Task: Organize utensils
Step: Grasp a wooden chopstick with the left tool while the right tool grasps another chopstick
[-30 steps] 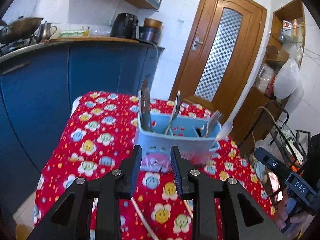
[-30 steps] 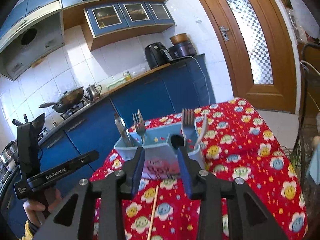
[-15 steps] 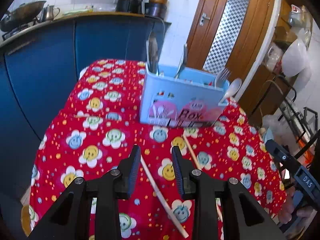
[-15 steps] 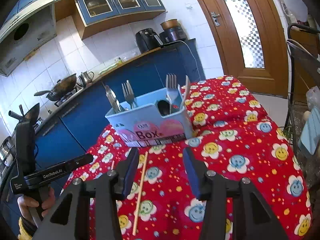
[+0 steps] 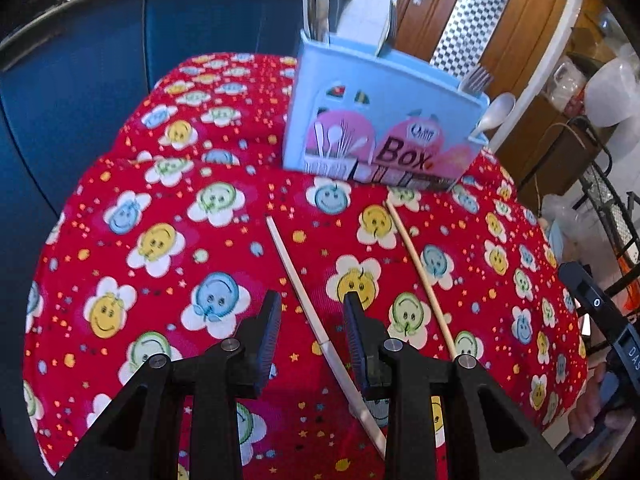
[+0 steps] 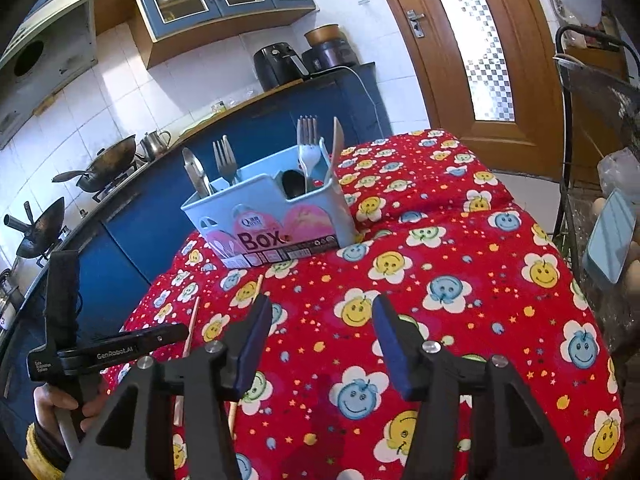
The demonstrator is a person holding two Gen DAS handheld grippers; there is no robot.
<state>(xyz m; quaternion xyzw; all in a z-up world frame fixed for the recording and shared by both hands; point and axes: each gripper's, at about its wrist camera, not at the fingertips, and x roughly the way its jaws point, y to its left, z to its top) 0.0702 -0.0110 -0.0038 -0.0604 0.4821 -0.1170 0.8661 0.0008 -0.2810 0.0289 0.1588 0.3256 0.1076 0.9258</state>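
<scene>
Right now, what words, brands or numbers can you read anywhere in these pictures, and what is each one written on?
"Box": front of the blue utensil holder.
"GenRobot.AI": side of the left tongs, seen from the right wrist camera.
"DAS": side of the right tongs, cut off at the picture's edge.
Small logo above "Box", and the strip of print along the holder's base: too small to read.
Small white print on the left tongs' handle: blurred.

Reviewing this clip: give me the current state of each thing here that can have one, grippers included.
Left gripper: open, straddling the left chopstick, not clamped.
Right gripper: jaws opening, nothing between them.
Left chopstick: lying flat on the tablecloth.
Right chopstick: lying flat, apart from the other.
Utensil box: upright, holding forks and spoons.
Door: closed.
</scene>
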